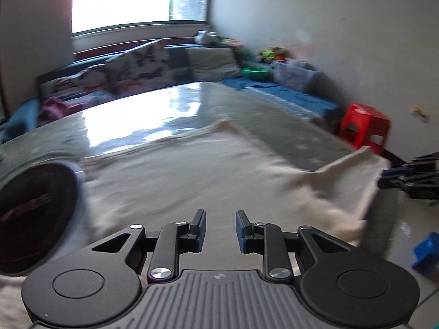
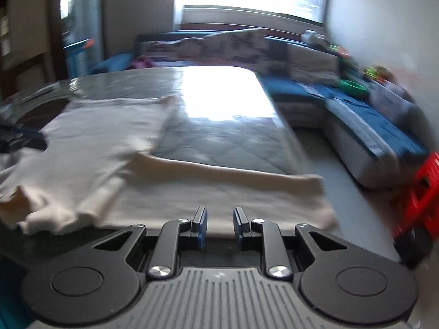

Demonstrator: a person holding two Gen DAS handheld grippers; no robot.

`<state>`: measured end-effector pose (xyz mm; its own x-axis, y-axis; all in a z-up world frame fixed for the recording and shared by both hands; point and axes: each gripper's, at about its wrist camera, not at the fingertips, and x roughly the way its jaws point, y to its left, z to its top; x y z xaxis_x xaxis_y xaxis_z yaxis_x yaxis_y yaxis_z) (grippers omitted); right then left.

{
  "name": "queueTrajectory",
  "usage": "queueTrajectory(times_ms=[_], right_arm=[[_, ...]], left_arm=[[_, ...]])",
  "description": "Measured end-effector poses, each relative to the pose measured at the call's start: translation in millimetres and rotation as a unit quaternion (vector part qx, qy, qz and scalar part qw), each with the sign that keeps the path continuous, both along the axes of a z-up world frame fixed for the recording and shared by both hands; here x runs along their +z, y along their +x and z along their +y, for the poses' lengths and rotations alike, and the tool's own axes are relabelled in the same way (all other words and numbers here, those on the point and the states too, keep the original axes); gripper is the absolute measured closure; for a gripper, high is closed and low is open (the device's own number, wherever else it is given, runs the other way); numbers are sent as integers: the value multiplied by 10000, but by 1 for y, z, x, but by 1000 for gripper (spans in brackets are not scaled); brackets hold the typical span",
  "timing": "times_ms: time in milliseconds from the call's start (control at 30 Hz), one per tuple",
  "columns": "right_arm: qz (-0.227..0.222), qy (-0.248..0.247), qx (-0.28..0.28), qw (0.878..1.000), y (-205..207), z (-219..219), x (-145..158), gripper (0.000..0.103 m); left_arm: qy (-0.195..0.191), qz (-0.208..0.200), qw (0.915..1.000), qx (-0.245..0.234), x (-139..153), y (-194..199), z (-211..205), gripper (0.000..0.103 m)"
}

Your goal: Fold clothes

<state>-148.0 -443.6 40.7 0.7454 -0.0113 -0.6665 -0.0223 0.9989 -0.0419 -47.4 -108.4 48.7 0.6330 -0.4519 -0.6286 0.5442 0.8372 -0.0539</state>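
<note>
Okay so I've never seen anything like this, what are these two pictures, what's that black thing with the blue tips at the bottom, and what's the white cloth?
Each picture comes from a camera mounted on a handheld gripper, looking forward along its jaws; a person carries one in each hand. The black part with blue tips is that tool itself: the left gripper in one view, the right gripper in the other. Both have their jaws apart and hold nothing. In front lies a pale garment, spread on a shiny table, one part hanging past the edge. In the left view the other gripper shows at the far right. The red stool and the sofa are just the room behind. The pictures are blurred.
</note>
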Motion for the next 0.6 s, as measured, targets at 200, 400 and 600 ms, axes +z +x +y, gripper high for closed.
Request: queueTrajectory(times_ms=[200,400,600], right_arm=[[-46,220,-964,9951,-9,-45,-10,83],[-165,474,-1567,9864,-9,-73,-17,82],[-185,733,-1879,9793,-2,-91,-26,82]], left_arm=[[-166,31,9977,-662,4,-13,-44,77],[-102,118,9947,-1015,-3,-26,-69,77],[12,178,9931,-1162,-12,-33,-78,77]])
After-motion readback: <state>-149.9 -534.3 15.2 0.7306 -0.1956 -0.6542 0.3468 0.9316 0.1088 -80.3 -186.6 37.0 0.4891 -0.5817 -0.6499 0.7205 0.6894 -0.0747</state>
